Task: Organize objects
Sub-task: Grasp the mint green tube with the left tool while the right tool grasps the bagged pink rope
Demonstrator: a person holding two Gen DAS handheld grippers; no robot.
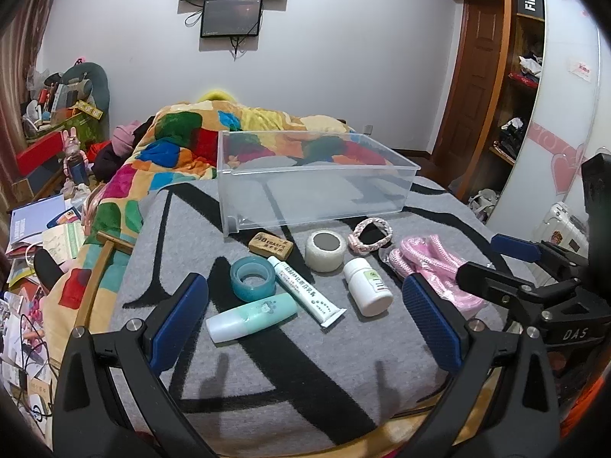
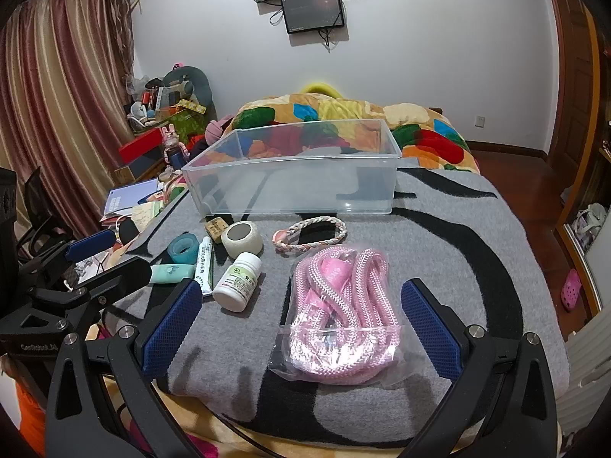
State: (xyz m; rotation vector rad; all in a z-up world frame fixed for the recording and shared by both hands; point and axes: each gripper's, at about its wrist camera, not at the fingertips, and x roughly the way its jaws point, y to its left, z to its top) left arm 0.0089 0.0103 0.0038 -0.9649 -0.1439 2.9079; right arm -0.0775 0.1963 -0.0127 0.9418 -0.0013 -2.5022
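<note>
My right gripper (image 2: 301,328) hung wide open over the grey blanket (image 2: 439,236) on the bed, holding nothing, and the bagged pink rope (image 2: 336,305) lay right between its two blue pads, a little ahead of the tips. The coil's long axis ran away from me, roughly along the line of the fingers, so a close across its width looked like the natural grab. The right gripper was plainly the nearer one to it.

My left gripper (image 1: 305,328) was open just as wide and empty too. Ahead of it and between its pads sat the mint tube (image 1: 252,316), lying crosswise, with the white ointment tube (image 1: 305,290) angled beside it and the white pill bottle (image 1: 368,286) toward its right finger. Further out were the blue tape roll (image 1: 252,278), the eraser (image 1: 271,246), the white bandage roll (image 1: 324,250) and the braided bracelet (image 1: 370,234).

The clear plastic bin (image 2: 294,175) stood beyond everything, straight ahead of both grippers, open-topped, with nothing in it that I could see. I judged the sorting had barely begun, with every item lying outside the bin, and the rope would have to travel forward over the bracelet to reach it.
</note>
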